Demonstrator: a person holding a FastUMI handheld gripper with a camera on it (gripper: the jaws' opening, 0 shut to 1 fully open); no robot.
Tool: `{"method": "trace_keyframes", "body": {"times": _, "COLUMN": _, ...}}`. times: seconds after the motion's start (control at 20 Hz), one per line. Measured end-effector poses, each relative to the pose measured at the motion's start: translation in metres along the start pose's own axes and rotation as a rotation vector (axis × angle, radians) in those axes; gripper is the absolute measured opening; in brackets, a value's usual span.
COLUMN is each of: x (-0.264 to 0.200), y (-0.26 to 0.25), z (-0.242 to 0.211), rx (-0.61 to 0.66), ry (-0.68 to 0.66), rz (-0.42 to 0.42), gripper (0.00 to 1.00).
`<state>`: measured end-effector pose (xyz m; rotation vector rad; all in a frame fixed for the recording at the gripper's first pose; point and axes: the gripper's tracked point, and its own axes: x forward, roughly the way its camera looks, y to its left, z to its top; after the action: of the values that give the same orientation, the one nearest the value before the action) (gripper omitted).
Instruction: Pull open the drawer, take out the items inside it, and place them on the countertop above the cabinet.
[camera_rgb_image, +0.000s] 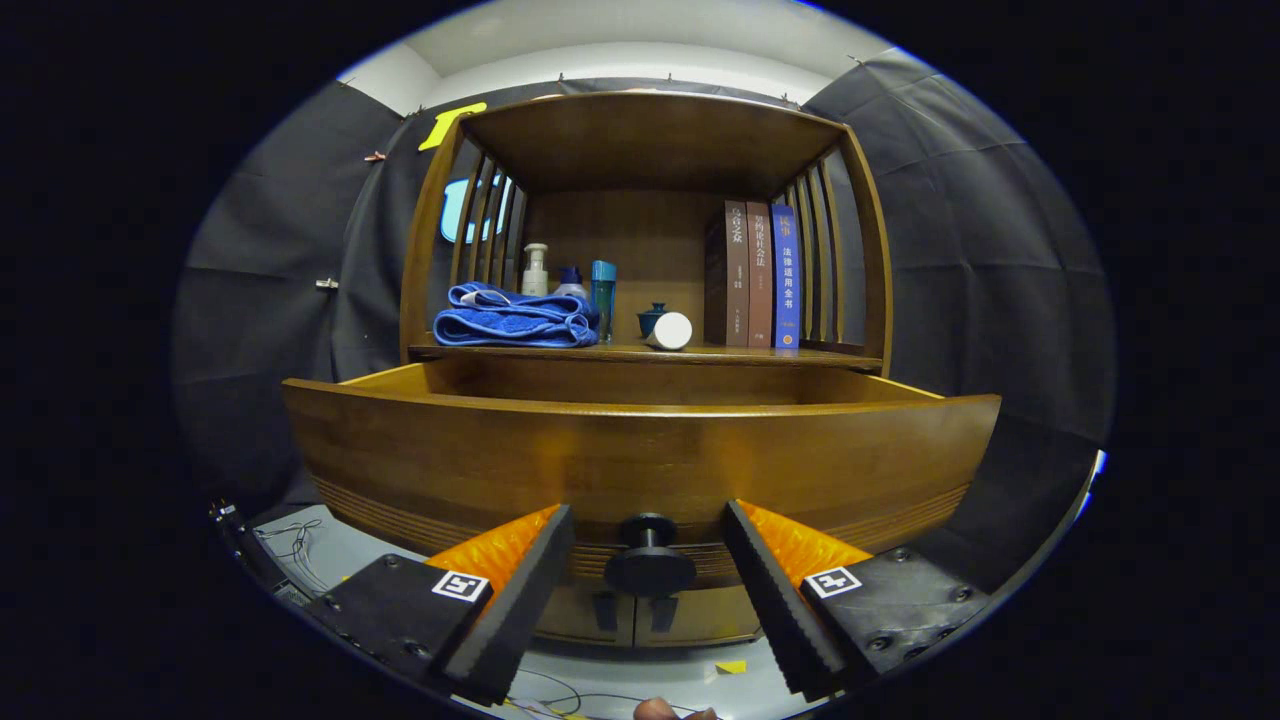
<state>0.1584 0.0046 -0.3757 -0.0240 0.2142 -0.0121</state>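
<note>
Claw (648, 590) spread wide, fingers apart and gripping nothing. Left finger (520, 590) and right finger (775, 590) flank the dark round knob (649, 565) on the drawer (640, 465) front; knob sits between them, touching neither as far as can be seen.

Drawer pulled out toward the claw, its curved wooden front just ahead of the fingertips. Upper rim visible, plus a strip of the inner walls behind it; the drawer's floor and contents are hidden by the front panel, so what lies inside cannot be told.

Table (640, 353) directly above and behind the drawer, forming the base of a wooden cabinet (650, 140) with slatted sides and a solid top. Items on it, left to right:
- folded blue towel (515, 320), near the left slats
- pale pump bottle (535, 270) behind the towel
- bottle with blue cap (571, 283) beside it, partly hidden by the towel
- tall blue cup (603, 298) just right of the towel
- small dark blue lidded pot (653, 317) near centre
- white round object (671, 331) just in front of and touching or nearly touching the pot
- three upright books (752, 275), two brown and one blue, against the right slats

Below the drawer, cabinet doors (640, 610) with two small dark handles. Cables (290, 540) lie on the pale floor beside the left finger. Small yellow scrap (731, 666) on the floor between the fingers.
</note>
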Motion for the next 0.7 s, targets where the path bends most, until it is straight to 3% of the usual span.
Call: {"method": "trace_keyframes", "body": {"times": 0.7, "x": 0.085, "y": 0.003, "z": 0.010, "rx": -0.039, "ry": 0.001, "rz": -0.009, "gripper": 0.99}}
